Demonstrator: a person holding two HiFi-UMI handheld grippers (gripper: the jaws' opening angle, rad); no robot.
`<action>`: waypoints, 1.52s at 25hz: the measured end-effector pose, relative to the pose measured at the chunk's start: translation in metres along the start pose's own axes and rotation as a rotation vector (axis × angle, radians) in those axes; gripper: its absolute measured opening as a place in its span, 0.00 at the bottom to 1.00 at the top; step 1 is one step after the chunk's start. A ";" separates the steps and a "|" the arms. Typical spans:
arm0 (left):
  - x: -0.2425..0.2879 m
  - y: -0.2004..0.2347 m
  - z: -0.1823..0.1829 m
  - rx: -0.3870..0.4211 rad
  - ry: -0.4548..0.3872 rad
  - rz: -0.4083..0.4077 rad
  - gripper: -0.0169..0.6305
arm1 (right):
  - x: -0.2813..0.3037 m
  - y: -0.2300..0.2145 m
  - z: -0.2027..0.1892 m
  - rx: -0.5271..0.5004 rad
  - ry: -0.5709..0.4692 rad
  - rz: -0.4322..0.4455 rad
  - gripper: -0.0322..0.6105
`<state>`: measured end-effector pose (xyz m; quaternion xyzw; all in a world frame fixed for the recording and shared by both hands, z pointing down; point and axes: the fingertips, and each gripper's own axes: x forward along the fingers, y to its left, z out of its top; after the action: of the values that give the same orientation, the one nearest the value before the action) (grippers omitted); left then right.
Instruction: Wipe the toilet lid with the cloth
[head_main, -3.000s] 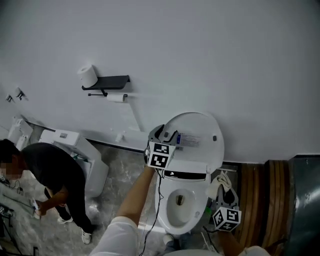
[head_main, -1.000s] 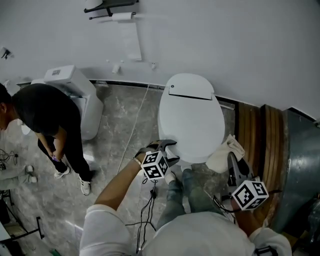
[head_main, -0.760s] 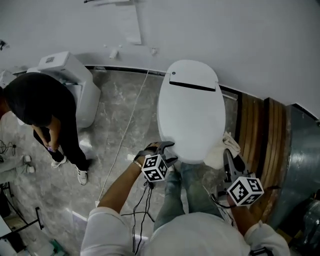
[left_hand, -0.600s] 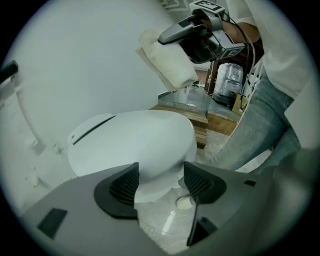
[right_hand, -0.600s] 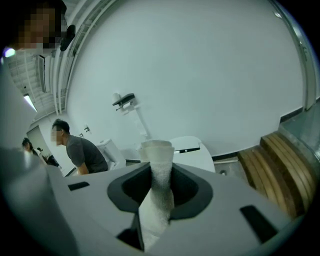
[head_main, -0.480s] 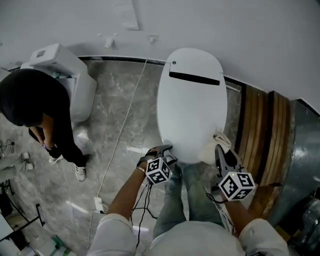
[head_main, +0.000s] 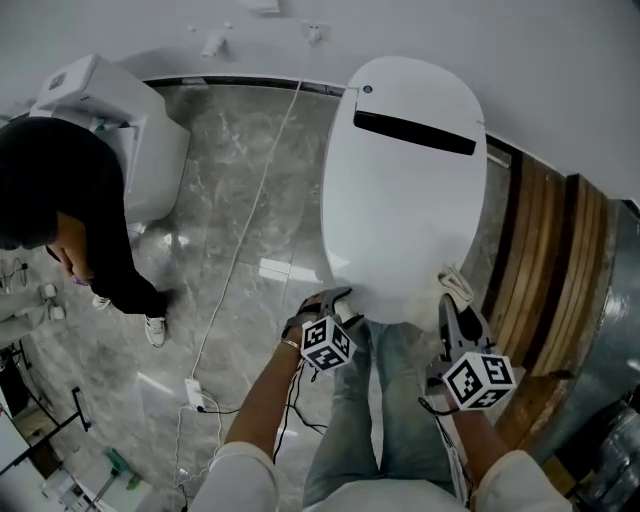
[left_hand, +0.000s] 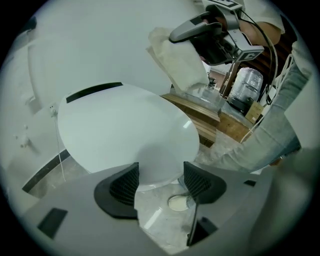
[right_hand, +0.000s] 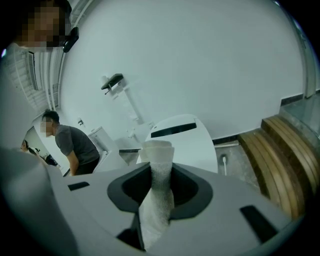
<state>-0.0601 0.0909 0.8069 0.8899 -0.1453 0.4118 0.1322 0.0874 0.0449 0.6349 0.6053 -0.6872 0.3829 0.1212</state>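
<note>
The white toilet lid (head_main: 405, 180) lies closed, its front edge just ahead of both grippers. My left gripper (head_main: 335, 297) is open at the lid's front left edge. In the left gripper view the lid (left_hand: 120, 130) shows beyond the spread jaws of the left gripper (left_hand: 161, 180), with nothing between them. My right gripper (head_main: 455, 310) is shut on the white cloth (head_main: 452, 283) at the lid's front right edge. In the right gripper view the cloth (right_hand: 159, 200) stands pinched in the right gripper (right_hand: 159, 175), with the lid (right_hand: 187, 140) behind it.
A person in black (head_main: 60, 220) bends beside a second toilet (head_main: 110, 110) at the left. A white cable (head_main: 240, 250) runs over the marble floor to a plug (head_main: 195, 393). Wooden slats (head_main: 545, 260) lie at the right. My legs (head_main: 385, 400) stand below the lid.
Three seconds ago the lid stood up with my left gripper on it; now it is down. In the last second the right gripper brought the cloth closer to the lid's front edge.
</note>
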 end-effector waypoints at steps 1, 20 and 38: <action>0.003 0.001 -0.002 -0.012 0.000 0.008 0.50 | 0.002 -0.002 -0.004 0.006 0.006 0.001 0.20; -0.016 0.075 0.030 -0.456 -0.145 0.207 0.48 | 0.073 -0.009 0.014 0.071 -0.001 0.077 0.20; -0.075 0.302 0.114 -0.629 -0.287 0.622 0.05 | 0.332 0.118 0.077 0.074 0.145 0.322 0.20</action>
<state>-0.1377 -0.2171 0.7126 0.7685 -0.5401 0.2406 0.2446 -0.0781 -0.2550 0.7469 0.4622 -0.7504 0.4648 0.0851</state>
